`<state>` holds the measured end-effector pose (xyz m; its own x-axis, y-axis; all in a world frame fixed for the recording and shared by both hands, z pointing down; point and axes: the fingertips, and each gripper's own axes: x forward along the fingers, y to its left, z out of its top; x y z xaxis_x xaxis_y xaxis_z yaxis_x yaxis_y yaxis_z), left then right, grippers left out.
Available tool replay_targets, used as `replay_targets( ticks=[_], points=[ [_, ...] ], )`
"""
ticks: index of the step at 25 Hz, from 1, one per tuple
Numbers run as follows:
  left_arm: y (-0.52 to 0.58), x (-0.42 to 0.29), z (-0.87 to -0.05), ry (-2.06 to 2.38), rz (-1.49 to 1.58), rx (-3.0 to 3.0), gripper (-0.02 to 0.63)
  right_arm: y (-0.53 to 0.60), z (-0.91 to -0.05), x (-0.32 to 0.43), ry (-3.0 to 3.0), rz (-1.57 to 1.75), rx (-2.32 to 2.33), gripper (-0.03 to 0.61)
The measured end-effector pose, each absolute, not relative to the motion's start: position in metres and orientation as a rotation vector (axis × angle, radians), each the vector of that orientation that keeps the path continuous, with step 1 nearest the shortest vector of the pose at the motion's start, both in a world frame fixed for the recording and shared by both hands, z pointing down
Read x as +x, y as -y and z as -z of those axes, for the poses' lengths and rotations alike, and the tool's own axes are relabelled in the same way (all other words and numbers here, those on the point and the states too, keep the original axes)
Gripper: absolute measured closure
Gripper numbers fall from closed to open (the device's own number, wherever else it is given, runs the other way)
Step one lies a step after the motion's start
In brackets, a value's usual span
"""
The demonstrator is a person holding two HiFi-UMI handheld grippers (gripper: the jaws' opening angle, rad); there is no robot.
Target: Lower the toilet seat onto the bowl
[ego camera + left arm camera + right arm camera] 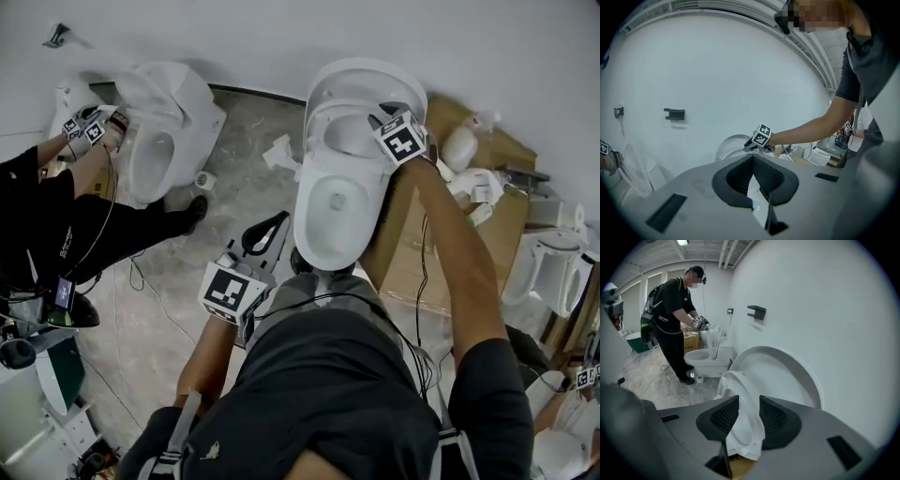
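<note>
— Status of the toilet seat (740, 394)?
— Half raised. The smooth white ring leans away from the upright lid (787, 376), with a gap between them. It is not yet down on the bowl (314, 234).
— What has hold of it?
— The right gripper (749, 404). Its jaws stand partly apart, and their black textured pads (724, 418) press on both faces of the ring's rounded rim.
— And the left gripper (753, 164)?
— Its jaws are closed tip to tip with nothing between them. It hangs low at the near left of the toilet, apart from it.
— Describe the toilet.
— Glossy white, with an oval bowl and a rounded lid upright by the plain white wall (281, 37). It stands on a mottled grey floor (234, 141), and a brown cardboard box (412, 244) sits just beside it on the right.
</note>
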<state>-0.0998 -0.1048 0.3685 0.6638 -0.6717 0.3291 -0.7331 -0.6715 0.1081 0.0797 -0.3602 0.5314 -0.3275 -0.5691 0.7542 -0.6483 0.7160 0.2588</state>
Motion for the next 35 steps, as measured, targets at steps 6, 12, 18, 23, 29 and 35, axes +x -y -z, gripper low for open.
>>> replay_targets(
  ticks=[6,12,18,23,29,35],
  points=[
    [0.105,-0.101,-0.375,1.126,-0.393,2.64,0.611,0.37,-0.544,0.083,2.005,-0.12,0.927,0.44],
    [0.104,-0.102,-0.383,1.113,-0.407,2.627,0.611,0.378,-0.547,0.085,2.013,-0.049,0.956,0.44],
    [0.103,-0.101,-0.387,1.098,-0.415,2.624,0.611,0.39,-0.567,0.101,1.921,-0.063,0.983,0.426],
    [0.102,-0.103,-0.392,1.102,-0.413,2.614,0.611,0.383,-0.569,0.103,1.964,-0.078,0.933,0.445],
    [0.101,-0.102,-0.394,1.085,-0.405,2.616,0.611,0.355,-0.564,0.094,1.98,-0.073,0.915,0.456],
    [0.103,-0.092,-0.395,1.058,-0.397,2.63,0.611,0.318,-0.565,0.086,1.978,-0.041,0.828,0.463]
  ],
)
